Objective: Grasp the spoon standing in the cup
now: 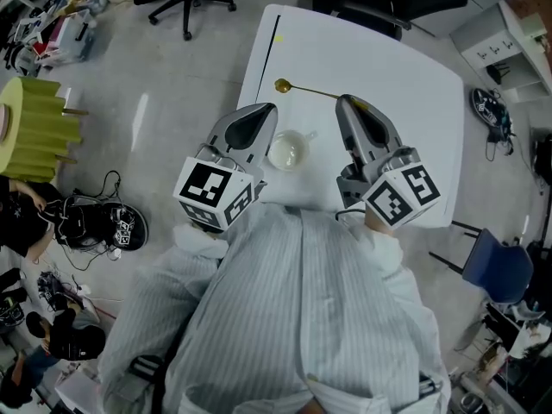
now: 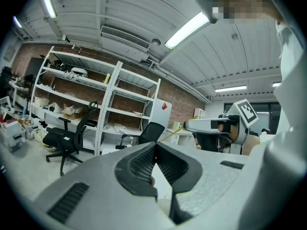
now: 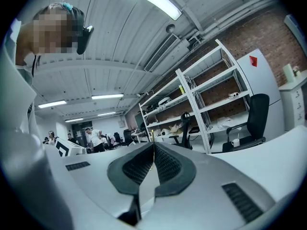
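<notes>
White table (image 1: 362, 50) in the head view — a cup (image 1: 287, 152) sits between the left gripper (image 1: 267, 109) and right gripper (image 1: 348, 102), which pinches the gold spoon (image 1: 283, 85) beyond the cup. Left gripper view: jaws pressed together. Right gripper view: jaws clamp the spoon handle.

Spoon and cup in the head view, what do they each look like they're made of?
The spoon is probably metal with a polished gold-coloured finish: it is very thin, yellow throughout and its bowl looks shiny. The cup is likely glazed ceramic, though plastic can't be ruled out: it is plain white and smooth, with a rounded rim and a small handle.
</notes>
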The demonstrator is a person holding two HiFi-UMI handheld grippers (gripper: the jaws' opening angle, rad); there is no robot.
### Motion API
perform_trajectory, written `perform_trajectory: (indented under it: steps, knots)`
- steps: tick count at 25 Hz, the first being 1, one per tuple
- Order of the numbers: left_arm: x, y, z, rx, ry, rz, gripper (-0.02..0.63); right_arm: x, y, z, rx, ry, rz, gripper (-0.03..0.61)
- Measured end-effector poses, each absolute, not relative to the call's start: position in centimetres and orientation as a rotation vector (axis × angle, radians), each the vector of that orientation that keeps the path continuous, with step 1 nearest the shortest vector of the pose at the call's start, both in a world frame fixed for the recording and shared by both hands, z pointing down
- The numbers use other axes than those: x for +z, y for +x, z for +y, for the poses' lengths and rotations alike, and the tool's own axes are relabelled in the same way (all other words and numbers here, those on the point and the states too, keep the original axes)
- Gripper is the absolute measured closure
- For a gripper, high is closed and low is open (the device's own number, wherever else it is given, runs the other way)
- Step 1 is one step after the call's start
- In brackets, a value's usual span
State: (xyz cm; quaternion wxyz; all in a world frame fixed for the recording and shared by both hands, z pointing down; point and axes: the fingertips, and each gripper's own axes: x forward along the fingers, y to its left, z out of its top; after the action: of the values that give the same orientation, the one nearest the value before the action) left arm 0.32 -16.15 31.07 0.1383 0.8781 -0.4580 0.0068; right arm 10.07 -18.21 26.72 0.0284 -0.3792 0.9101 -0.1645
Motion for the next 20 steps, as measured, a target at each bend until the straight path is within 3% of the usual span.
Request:
perform_trajectory:
  steps: [20]
  knots:
    - [30.7, 1.9, -15.9, 0.066, 2.609, -1.189, 0.606, 27.7, 11.5, -17.6, -0.533, -1.212, 2.815, 0.566]
